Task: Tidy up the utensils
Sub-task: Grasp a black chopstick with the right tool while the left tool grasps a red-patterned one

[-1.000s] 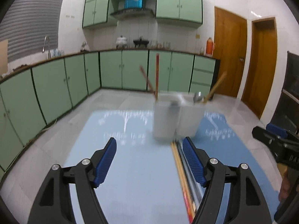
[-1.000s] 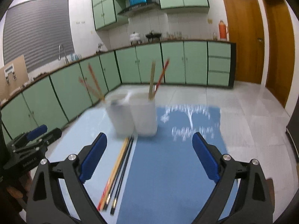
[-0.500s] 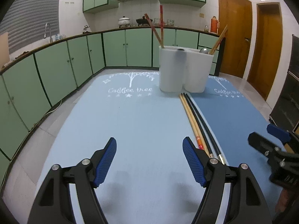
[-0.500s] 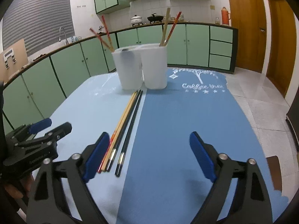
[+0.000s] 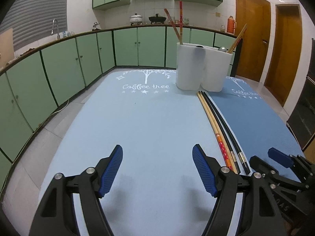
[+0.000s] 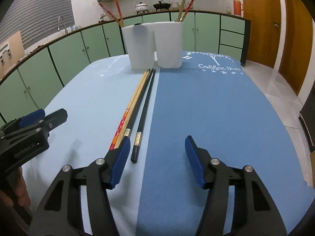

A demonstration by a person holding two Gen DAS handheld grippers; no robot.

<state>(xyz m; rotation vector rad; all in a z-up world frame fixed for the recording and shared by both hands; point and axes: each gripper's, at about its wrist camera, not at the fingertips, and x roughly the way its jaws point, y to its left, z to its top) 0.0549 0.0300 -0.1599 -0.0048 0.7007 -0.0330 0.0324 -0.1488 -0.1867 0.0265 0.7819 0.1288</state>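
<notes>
Both tongs (image 5: 157, 169) (image 6: 157, 159) pulled back lower, wide open, empty; white holders (image 6: 153, 45) keep upright chopsticks (image 6: 184, 5).

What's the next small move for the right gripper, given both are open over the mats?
Probably shift the right gripper slightly left and down to straddle the nearest black chopstick. Its fingers are open and empty, and that chopstick's end lies just inside the left one, apart from the wooden pair. The white holder stands straight ahead.

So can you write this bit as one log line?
left gripper: open | right gripper: open | four loose chopsticks: on mat | white plastic holder: upright
</notes>
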